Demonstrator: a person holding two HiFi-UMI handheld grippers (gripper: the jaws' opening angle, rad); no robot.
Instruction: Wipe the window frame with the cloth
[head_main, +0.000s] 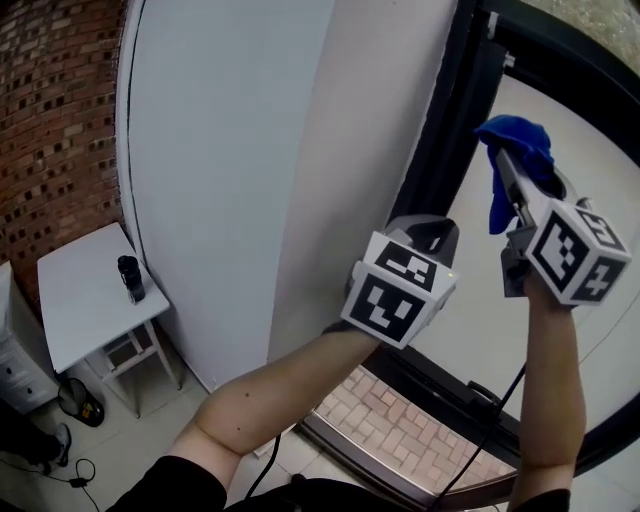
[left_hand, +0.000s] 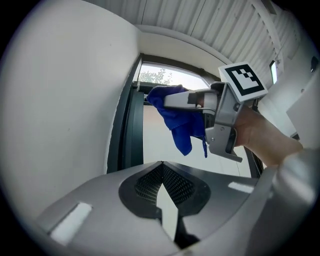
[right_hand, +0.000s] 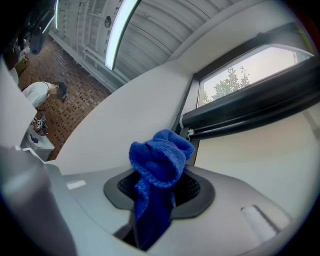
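Right claw (right_hand: 156, 192) was clamped on a bright blue, fluffy, bunched cloth (right_hand: 159, 159). The top wad stuck out past the jaw tips and a tail hung down between them. Left claw (left_hand: 162, 180) had its jaws together at the tips, nothing between them, and was held lower, beside the right one.

The cloth sat raised next to the dark metal window frame (right_hand: 240, 117), near the corner where the upright meets the horizontal bar. I could not tell whether it was touching the frame or just off it. Judged step: bringing the cloth onto the frame to begin a wipe.

To do it well, I judged:
- press the protruding wad flat against the frame face, not the hard jaw tips
- run along the bar in one line and keep the grip tight so the loose tail does not slip out
- keep the left claw out of the stroke path, because it hung close

Around the claws:
- pale glass pane inside the frame
- smooth white wall panel (head_main: 220, 180) left of the upright
- red brick wall (head_main: 50, 130) at the far left
- small white tabletop (head_main: 85, 300) low down, with a black cylindrical bottle (head_main: 130, 278) near its wall-side edge, well apart from the work
- black cable (head_main: 490, 430) trailing below the right forearm, a likely snag

Nothing stood between the cloth and the frame.
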